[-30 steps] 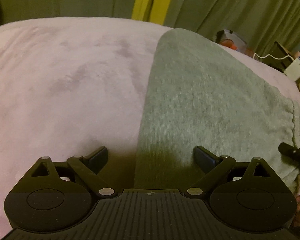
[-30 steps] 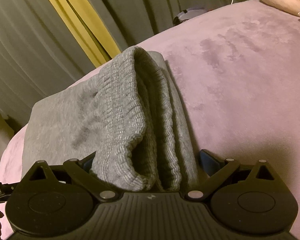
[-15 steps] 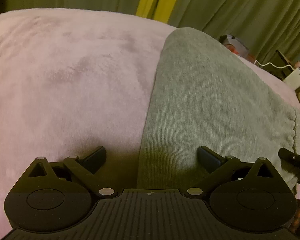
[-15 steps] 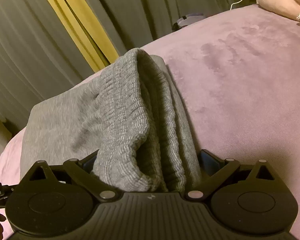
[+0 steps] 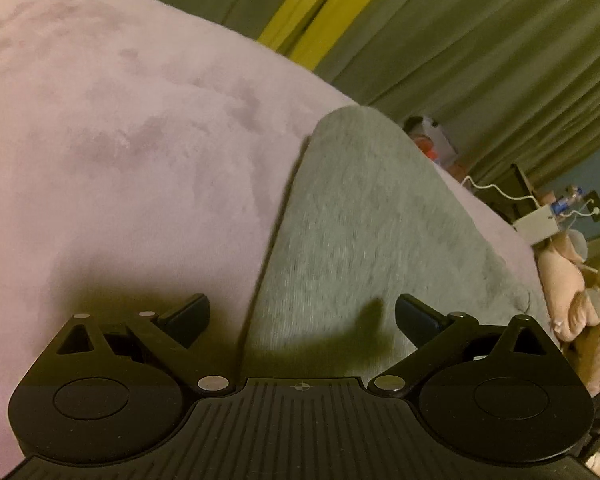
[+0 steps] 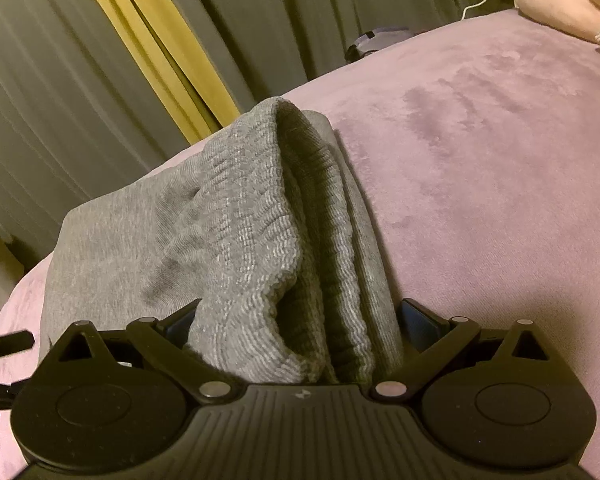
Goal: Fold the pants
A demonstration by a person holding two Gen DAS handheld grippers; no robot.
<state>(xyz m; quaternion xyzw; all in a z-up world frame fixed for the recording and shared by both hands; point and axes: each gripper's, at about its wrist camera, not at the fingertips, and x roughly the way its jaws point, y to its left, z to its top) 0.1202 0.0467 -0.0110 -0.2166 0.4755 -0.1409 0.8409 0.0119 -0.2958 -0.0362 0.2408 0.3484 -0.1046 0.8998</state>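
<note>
I see the grey pants [image 6: 236, 240] lying folded on a mauve plush blanket [image 6: 480, 152], at its near edge by the curtains. Fabric is soft sweat-knit; the ribbed waistband [image 6: 260, 280] is bunched into thick rounded folds, coarse horizontal ribbing, wavy edge. That bunch sits between the fingers of my right gripper [image 6: 298, 320], both black fingers pressing its sides, so the right tongs are clamped on the waistband. In the left wrist view the pants [image 5: 364, 240] read as a smooth, flat, tapering slab with a rounded far end and a straight left fold edge. My left gripper [image 5: 302, 314] hovers over that edge, fingers wide apart, nothing between them; whether they touch the cloth I cannot tell. Black ribbed plastic body, round pivot discs, silver rivets. The blanket [image 5: 120, 140] is velvety with darker brushed patches. Behind: olive pleated curtains [image 6: 80, 80] with a yellow strip [image 6: 152, 52]. Far right of the left view: a white box [image 5: 538, 224] with a white cable [image 5: 496, 190], and pinkish plush shapes [image 5: 568, 280], blurry.
</note>
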